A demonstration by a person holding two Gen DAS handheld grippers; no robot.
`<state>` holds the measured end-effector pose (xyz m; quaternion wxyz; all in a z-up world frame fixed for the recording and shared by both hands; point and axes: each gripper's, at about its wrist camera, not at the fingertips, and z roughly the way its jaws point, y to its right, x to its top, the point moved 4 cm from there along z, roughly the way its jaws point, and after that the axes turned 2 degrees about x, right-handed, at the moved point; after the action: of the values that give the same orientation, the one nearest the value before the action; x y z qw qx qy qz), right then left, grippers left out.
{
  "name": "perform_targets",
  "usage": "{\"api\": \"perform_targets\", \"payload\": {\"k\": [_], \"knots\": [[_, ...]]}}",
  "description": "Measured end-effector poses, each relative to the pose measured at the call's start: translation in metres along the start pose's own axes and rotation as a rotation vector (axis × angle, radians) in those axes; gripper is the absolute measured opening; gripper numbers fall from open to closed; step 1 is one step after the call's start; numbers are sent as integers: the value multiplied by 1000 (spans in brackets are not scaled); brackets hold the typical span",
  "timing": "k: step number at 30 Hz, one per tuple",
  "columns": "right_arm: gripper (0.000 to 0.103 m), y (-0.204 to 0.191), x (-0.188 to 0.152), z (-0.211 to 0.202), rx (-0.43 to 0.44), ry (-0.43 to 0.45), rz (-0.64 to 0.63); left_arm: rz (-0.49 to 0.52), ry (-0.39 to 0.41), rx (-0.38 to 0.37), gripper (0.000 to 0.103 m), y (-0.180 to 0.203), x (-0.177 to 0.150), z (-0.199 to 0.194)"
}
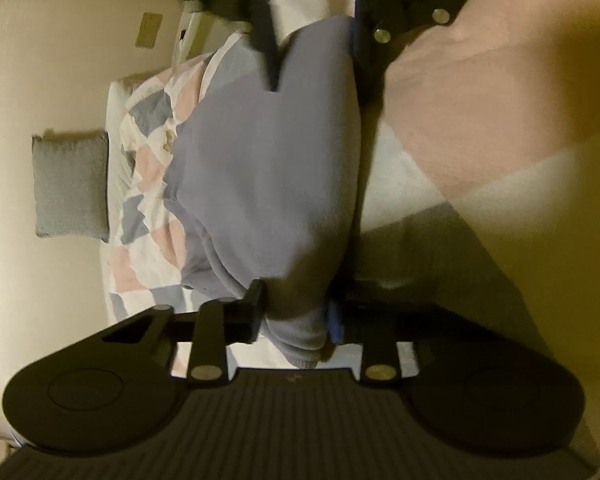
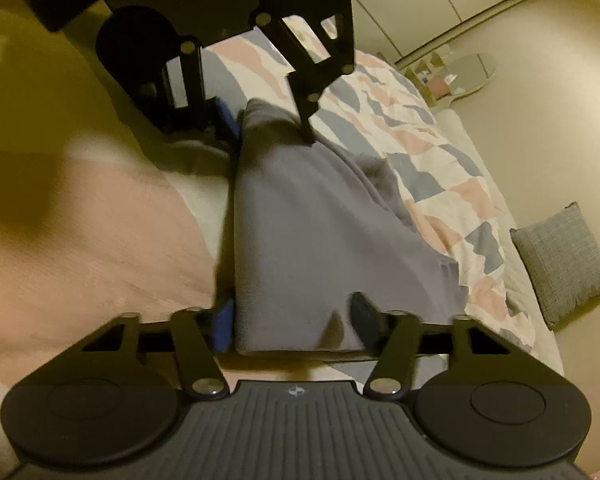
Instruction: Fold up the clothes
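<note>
Garment: a grey-lilac sweatshirt-like cloth (image 1: 268,184), soft and matte, stretched as a thick folded band between the two grippers above a bed.
Left gripper (image 1: 296,320): its fingers (image 1: 254,312) pinch one bunched end of the cloth; one finger black, the other carrying a blue pad; the gap is narrow and filled by fabric.
Right gripper (image 2: 296,324): its fingers (image 2: 364,320) stand wider, with the flat folded edge of the cloth between them; the blue pad touches one side and the black finger presses into the other.
Far ends: in each wrist view the other gripper shows at the top, gripping the opposite end of the cloth.
Quilt (image 2: 432,152): patchwork of white, pink and slate-blue blocks, rumpled, beneath and beside the garment.
Cushion (image 2: 564,264): grey, woven, square, well apart on a pale surface.
</note>
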<state>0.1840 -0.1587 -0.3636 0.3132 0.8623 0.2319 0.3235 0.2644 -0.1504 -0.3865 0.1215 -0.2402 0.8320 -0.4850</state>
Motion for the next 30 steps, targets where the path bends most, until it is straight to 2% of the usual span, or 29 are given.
{"api": "perform_targets", "payload": {"k": [1,4,7,12,17,23,27,30], "knots": [[38,2,-1,1,20,3,4,-29,-4,-18,23,-6,1,0],[27,14,-5,1,100,17,46,-144,-18,-73,19,-29,4,-2],[23,36,-8,-2,212,28,145,-282,-48,-126,18,-56,6,-2],[17,89,-14,2,455,45,357,-376,-100,-184,17,-87,14,2],[16,135,-27,14,711,51,571,-478,-158,-237,17,-134,22,15],[16,210,-53,41,886,74,720,-603,-220,-253,16,-201,44,66],[16,270,-76,74,938,63,820,-679,-248,-230,16,-236,56,124],[16,313,-94,110,941,46,887,-722,-262,-209,16,-255,62,172]]}}
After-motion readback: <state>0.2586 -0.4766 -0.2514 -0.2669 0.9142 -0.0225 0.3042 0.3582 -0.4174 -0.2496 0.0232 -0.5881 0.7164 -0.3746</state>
